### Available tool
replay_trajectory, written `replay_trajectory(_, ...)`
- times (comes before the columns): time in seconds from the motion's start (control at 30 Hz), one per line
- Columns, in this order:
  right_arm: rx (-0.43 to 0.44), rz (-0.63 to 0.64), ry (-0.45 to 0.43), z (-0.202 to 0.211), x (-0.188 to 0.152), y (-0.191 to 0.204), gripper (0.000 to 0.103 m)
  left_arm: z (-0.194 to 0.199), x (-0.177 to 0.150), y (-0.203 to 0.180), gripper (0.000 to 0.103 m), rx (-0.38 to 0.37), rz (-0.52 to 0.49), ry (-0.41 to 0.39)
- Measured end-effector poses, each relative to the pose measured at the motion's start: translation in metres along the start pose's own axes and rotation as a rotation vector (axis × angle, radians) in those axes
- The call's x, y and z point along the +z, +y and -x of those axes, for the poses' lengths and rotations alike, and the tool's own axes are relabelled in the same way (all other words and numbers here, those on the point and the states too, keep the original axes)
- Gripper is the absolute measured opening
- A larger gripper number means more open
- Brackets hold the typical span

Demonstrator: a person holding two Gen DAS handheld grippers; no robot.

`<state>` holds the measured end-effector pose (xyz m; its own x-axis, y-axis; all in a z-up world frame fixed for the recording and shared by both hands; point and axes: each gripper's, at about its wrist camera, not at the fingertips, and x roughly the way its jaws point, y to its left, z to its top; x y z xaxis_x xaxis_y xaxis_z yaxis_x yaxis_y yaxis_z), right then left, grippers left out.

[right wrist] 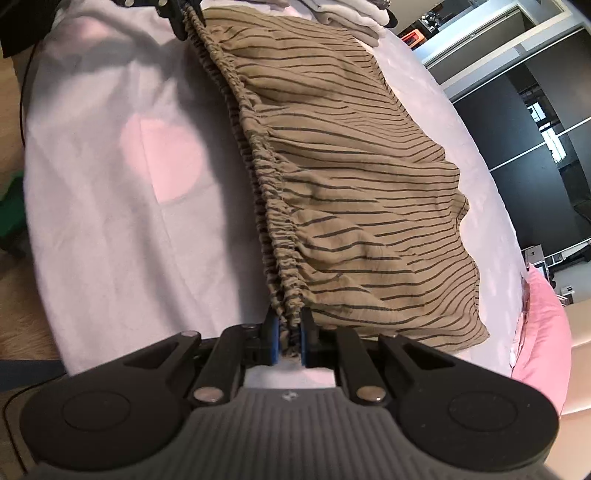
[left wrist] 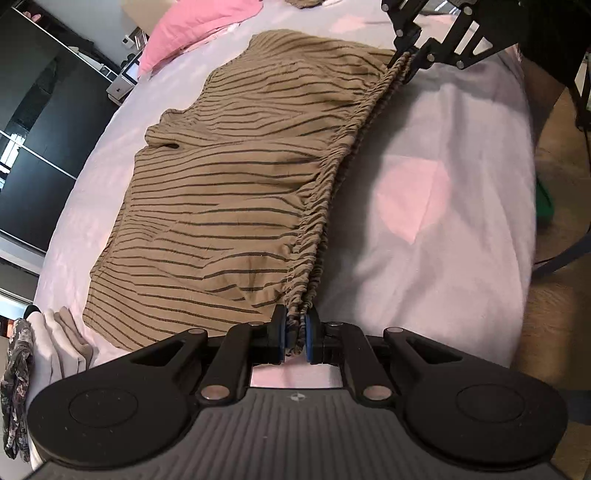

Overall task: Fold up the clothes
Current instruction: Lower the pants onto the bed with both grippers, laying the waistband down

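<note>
A tan garment with thin dark stripes (left wrist: 229,192) (right wrist: 354,192) lies spread on a pale pink bed sheet (left wrist: 424,192). Its gathered elastic waistband (left wrist: 332,177) (right wrist: 266,173) runs taut between my two grippers. My left gripper (left wrist: 296,334) is shut on one end of the waistband, blue pads pressing the bunched fabric. At the other end my right gripper (right wrist: 288,338) is shut on the band the same way. Each gripper also shows in the other's view, the right gripper (left wrist: 406,61) at top right and the left gripper (right wrist: 184,20) at top left.
A pink pillow (left wrist: 192,29) (right wrist: 543,332) lies at one end of the bed. Folded pale clothes (left wrist: 55,343) (right wrist: 354,14) and a dark patterned cloth (left wrist: 14,387) sit at the other end. Dark wardrobe doors (left wrist: 40,122) stand beyond the bed; wooden floor (left wrist: 554,258) borders the near side.
</note>
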<state>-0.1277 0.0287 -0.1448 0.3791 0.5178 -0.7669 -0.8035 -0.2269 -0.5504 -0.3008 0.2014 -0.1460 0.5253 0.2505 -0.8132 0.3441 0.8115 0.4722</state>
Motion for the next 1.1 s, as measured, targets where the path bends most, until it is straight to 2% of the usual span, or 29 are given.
replay_trajectory(0.17,0.093,-0.032,-0.007,0.016,0.001,-0.007,0.011,0.010,0.006,0.017,0.007,-0.067,0.030,-0.023)
replay_trajectory(0.33,0.198,0.041,0.004,0.030,-0.002,-0.004,0.011,0.021,0.007,0.021,0.007,-0.161,0.023,-0.026)
replay_trajectory(0.57,0.334,0.129,0.015,0.034,-0.005,-0.001,0.011,0.018,0.003,0.013,0.007,-0.273,-0.029,0.031)
replay_trajectory(0.83,0.347,0.205,0.065,0.007,-0.007,0.005,0.012,-0.014,0.002,0.002,0.007,-0.291,-0.116,0.093)
replay_trajectory(1.03,0.296,0.331,0.057,0.002,-0.008,0.021,0.014,-0.030,-0.003,-0.022,0.008,-0.237,-0.284,0.110)
replay_trajectory(1.1,0.278,0.369,0.054,0.000,-0.008,0.025,0.016,-0.032,-0.004,-0.024,0.009,-0.225,-0.291,0.113)
